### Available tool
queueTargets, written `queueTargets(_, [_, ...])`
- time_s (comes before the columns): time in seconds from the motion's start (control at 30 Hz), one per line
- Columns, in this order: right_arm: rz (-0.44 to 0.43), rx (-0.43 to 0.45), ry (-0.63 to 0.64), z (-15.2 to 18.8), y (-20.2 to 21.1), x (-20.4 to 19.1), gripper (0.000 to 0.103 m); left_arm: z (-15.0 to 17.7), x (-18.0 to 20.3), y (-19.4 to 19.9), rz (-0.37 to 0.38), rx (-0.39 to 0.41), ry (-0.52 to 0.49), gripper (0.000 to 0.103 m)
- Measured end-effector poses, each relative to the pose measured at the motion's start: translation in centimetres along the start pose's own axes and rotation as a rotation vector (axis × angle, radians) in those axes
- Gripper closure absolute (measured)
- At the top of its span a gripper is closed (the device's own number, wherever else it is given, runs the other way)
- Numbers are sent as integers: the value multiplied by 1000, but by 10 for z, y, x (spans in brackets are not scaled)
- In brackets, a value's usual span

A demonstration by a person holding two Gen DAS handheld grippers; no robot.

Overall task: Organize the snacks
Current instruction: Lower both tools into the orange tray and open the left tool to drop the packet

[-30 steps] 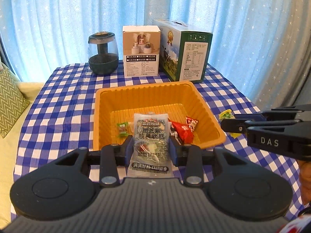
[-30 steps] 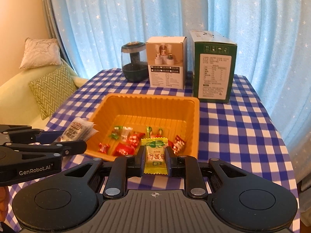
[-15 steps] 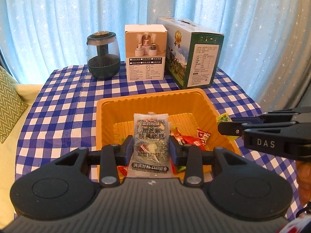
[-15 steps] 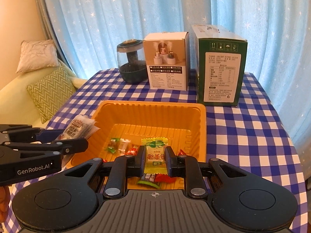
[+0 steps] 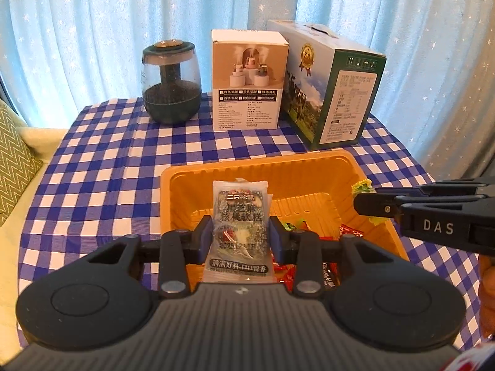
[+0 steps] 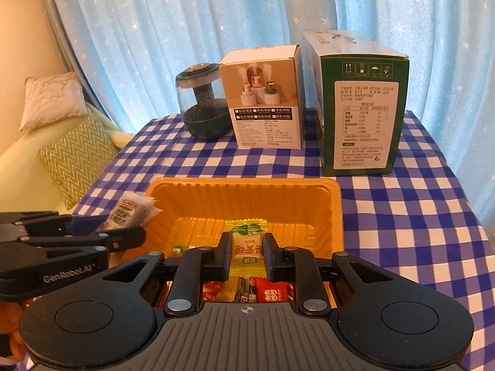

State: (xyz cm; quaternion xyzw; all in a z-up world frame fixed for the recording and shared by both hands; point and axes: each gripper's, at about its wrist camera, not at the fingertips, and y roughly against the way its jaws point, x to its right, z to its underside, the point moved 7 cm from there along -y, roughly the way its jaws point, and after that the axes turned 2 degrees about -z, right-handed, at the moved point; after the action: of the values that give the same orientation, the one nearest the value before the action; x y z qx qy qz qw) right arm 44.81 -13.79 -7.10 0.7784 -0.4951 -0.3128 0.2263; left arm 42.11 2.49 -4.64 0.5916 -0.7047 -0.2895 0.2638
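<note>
A grey snack packet (image 5: 240, 228) is clamped between the jaws of the left gripper (image 5: 240, 235), its upper half standing out beyond the fingertips. A yellow candy (image 6: 246, 247) is pinched by the nearly closed jaws of the right gripper (image 6: 246, 250). The orange tray (image 6: 241, 191) lies below and ahead of both jaw pairs, with small wrapped sweets (image 6: 272, 292) seen beneath them.

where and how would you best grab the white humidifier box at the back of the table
Grip the white humidifier box by its two vertical side walls, near the top, coming in from the front over the orange tray. It stands upright with flat, parallel sides. The gaps to the dark jar and the green carton look narrow, so a top-down approach may be safer.
</note>
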Motion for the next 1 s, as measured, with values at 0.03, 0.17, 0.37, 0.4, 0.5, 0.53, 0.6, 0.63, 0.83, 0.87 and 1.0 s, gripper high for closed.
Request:
queueTargets(0.03, [1,-3,0,0,-2,0,82,0,0,-3,1,-3,0,69])
queueTargets(0.17, [5,-12,-5,0,-9,2,82,2,1,-13,4,-15,-7,69])
queueTargets(0.37, [13,-22,-17,5,-15,6,82,5,-1,-22,9,-29,3,68])
queueTargets(0.4, [15,-23,-19,6,-15,7,82,5,-2,-24,9,-32,4,68])
queueTargets(0.5, [17,-27,-26,7,-15,8,82,4,-1,-26,38,-28,11,65])
queueTargets(0.53, [17,-28,-25,7,-15,8,82,3,-1,-26,43,-28,8,59])
queueTargets(0.6, [17,-29,-26,8,-15,9,82,3,-1,-25,24,-20,-12,58])
queueTargets(0.63, [18,-29,-26,8,-15,9,82,3,-1,-23,15,-16,-21,58])
queueTargets(0.83, [18,-27,-28,8,-12,9,81,6,-4,-18,7,-20,-35,58])
queueTargets(0.87, [16,-27,-27,7,-12,8,82,6,-4,-17,8,-21,-35,58])
queueTargets(1.0, [12,-29,-21,6,-11,4,81,8,-5,-15,10,-25,-35,58])
